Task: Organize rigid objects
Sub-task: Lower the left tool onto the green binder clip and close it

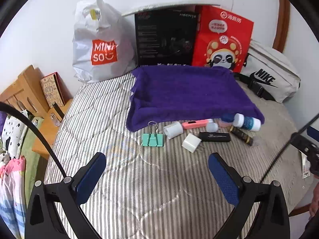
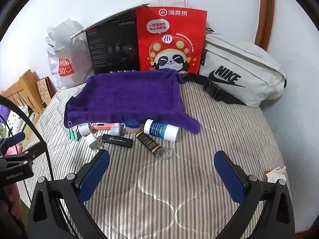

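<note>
Your small objects lie in a cluster on the striped bed cover [image 2: 179, 179], along the near edge of the purple towel [image 2: 127, 97]: a green binder clip [image 1: 152, 139], white plug [image 1: 191, 142], black Horizon case [image 2: 117, 140], dark vial [image 2: 148, 142] and white-and-blue bottle [image 2: 161, 132]. Your left gripper [image 1: 157, 171] and right gripper [image 2: 161, 169] both hover short of them, jaws wide and holding nothing. Bags stand against the wall behind.

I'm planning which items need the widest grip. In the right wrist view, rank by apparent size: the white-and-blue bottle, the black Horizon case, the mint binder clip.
1. White-and-blue bottle, largest.
2. Black Horizon case, slimmer, similar length.
3. Mint binder clip, smallest, though partly hidden and slightly farther away.
</note>
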Demonstrator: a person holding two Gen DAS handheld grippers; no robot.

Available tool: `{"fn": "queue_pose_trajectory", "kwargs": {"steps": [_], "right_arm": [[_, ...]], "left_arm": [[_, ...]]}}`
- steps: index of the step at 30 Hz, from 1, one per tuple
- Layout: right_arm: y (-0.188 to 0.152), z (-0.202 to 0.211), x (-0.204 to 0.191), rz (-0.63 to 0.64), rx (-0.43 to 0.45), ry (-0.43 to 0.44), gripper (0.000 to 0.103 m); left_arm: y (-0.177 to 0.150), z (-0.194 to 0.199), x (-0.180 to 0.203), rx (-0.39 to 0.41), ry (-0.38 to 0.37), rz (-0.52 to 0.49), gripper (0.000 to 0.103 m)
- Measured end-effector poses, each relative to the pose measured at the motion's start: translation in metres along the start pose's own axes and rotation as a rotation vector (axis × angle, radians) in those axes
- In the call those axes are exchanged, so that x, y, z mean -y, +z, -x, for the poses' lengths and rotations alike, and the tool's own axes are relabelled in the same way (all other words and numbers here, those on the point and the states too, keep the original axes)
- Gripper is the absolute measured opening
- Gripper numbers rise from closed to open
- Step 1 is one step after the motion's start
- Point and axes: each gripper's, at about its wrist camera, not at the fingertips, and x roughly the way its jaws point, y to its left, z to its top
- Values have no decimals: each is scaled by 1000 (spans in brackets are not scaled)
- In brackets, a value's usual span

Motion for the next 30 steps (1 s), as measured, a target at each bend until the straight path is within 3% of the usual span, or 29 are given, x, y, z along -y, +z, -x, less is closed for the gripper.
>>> {"fn": "queue_pose_trajectory", "kwargs": {"steps": [9, 17, 25, 27, 30], "right_arm": [[-8, -31, 11, -19, -66, -11, 103], [-18, -53, 17, -15, -120, -34, 103], [-26, -79, 17, -6, -177, -54, 103], [-28, -82, 17, -6, -176, -61, 103], [-28, -86, 18, -7, -179, -54, 102]], "left_arm": [[-1, -71, -9, -58, 30, -38, 99], [-4, -118, -21, -81, -23, 3, 90], [-3, -130, -26, -41, -53, 13, 70], [-5, -128, -23, -21, -67, 0, 61], [-4, -128, -16, -20, -47, -26, 57]]}}
